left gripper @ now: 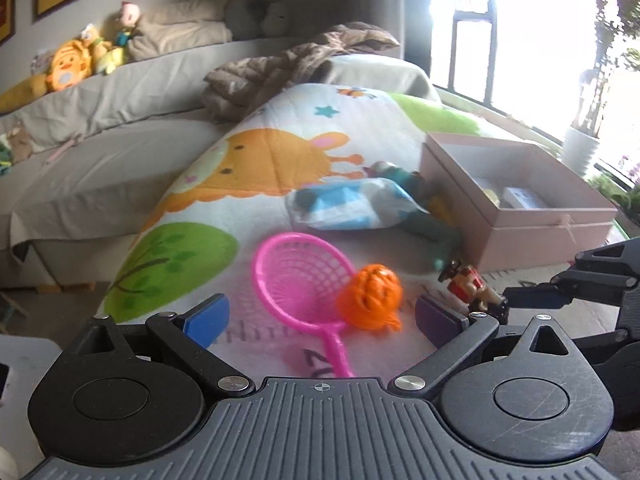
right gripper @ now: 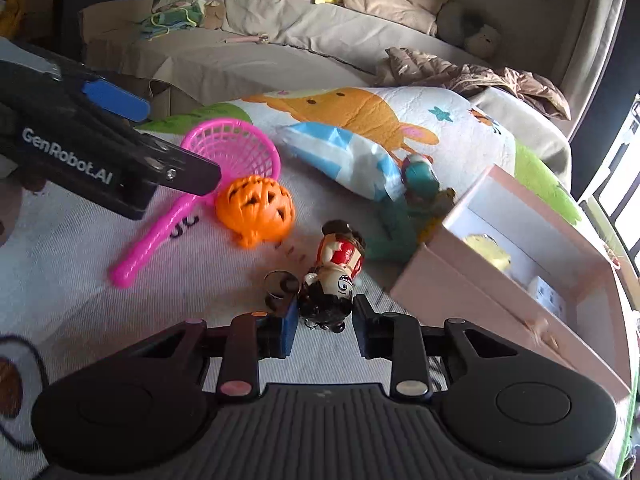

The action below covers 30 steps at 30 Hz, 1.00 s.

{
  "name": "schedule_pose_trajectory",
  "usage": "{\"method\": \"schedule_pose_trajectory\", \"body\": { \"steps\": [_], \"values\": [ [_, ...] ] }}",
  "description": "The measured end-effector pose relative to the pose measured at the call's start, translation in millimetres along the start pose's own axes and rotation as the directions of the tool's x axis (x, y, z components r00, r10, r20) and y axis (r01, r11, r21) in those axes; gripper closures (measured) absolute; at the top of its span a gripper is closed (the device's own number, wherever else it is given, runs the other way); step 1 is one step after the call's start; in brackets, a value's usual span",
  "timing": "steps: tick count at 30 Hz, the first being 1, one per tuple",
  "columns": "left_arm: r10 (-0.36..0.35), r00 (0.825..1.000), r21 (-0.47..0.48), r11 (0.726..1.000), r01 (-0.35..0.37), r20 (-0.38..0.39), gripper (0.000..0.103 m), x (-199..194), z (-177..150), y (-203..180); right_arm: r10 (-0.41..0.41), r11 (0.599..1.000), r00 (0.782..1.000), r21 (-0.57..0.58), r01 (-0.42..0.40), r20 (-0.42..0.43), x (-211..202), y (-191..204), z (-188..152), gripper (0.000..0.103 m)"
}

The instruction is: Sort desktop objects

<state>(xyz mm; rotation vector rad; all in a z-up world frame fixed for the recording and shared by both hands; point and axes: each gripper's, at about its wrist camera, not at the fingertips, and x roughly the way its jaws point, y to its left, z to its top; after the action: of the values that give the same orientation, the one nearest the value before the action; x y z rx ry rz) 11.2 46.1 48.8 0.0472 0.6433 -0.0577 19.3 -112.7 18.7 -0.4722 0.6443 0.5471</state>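
On the patterned play mat (right gripper: pixel 100 320) a small toy figure (right gripper: pixel 334 276) in a red-and-white outfit lies flat. Its long axis runs from the dark-haired head, nearest the right gripper (right gripper: pixel 325 326), away toward the teal toy (right gripper: pixel 416 184) and the pink box (right gripper: pixel 472 292). The right gripper's two pads flank the head closely; the blue one looks to be against the hair, the other just beside it, and I cannot tell whether they truly press. From the left camera the same figure (left gripper: pixel 472 288) sits at the tips of the right gripper (left gripper: pixel 505 304).

The left gripper (left gripper: pixel 322 318) hangs with its jaws wide apart and empty. Beyond it the pink scoop net (left gripper: pixel 298 268) lies with its handle toward that gripper, and an orange pumpkin toy (left gripper: pixel 370 294) rests against the net's rim. A blue-and-white pillow (left gripper: pixel 352 204) lies farther back, near the open box (left gripper: pixel 520 232).
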Motion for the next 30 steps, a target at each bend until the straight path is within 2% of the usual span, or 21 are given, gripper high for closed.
{"method": "schedule_pose_trajectory", "body": {
  "steps": [6,10,12,14,18,20,22,23,25,26,28,30],
  "values": [
    [-0.01,0.999,0.058,0.998,0.012,-0.042,0.001,28,-3,-33,-0.106,0.982,0.993,0.149,0.113,-0.057,-29,-40,-40,0.074],
    [0.051,0.997,0.076,0.996,-0.046,-0.063,0.002,49,0,-40,-0.062,0.956,0.998,0.285,0.064,-0.016,-54,-68,-56,0.071],
    [0.078,0.995,0.074,0.995,-0.073,-0.065,0.012,56,1,-40,-0.103,0.947,0.995,0.307,0.092,0.02,-65,-77,-57,0.064],
    [0.086,0.993,0.071,0.994,-0.081,-0.08,0.045,59,1,-39,-0.144,0.936,0.988,0.331,0.119,0.052,-71,-87,-51,0.055],
    [0.08,0.994,0.089,0.993,-0.073,-0.074,0.053,54,-2,-40,-0.175,0.92,0.983,0.364,0.145,0.053,-69,-99,-49,0.051],
    [0.048,0.997,0.105,0.994,-0.041,-0.068,0.056,45,-5,-44,-0.167,0.918,0.985,0.371,0.14,0.042,-64,-100,-52,0.047],
    [-0.05,0.996,0.114,0.992,0.059,-0.079,0.057,35,-7,-49,-0.152,0.919,0.988,0.372,0.128,0.034,-59,-97,-54,0.044],
    [-0.119,0.989,0.117,0.985,0.13,-0.091,0.056,29,-9,-52,-0.146,0.921,0.989,0.368,0.125,0.031,-57,-94,-55,0.043],
    [-0.209,0.973,0.132,0.966,0.222,-0.101,0.052,18,-13,-61,-0.132,0.926,0.991,0.36,0.114,0.025,-53,-88,-56,0.042],
    [-0.232,0.967,0.149,0.958,0.246,-0.103,0.039,14,-16,-65,-0.124,0.929,0.992,0.355,0.107,0.024,-51,-86,-57,0.041],
    [-0.242,0.965,0.189,0.948,0.257,-0.102,0.022,9,-24,-75,-0.113,0.933,0.993,0.346,0.099,0.022,-46,-82,-55,0.04],
    [-0.226,0.969,0.222,0.944,0.244,-0.102,0.019,8,-30,-81,-0.105,0.935,0.994,0.341,0.091,0.023,-43,-78,-54,0.04]
  ]
}}
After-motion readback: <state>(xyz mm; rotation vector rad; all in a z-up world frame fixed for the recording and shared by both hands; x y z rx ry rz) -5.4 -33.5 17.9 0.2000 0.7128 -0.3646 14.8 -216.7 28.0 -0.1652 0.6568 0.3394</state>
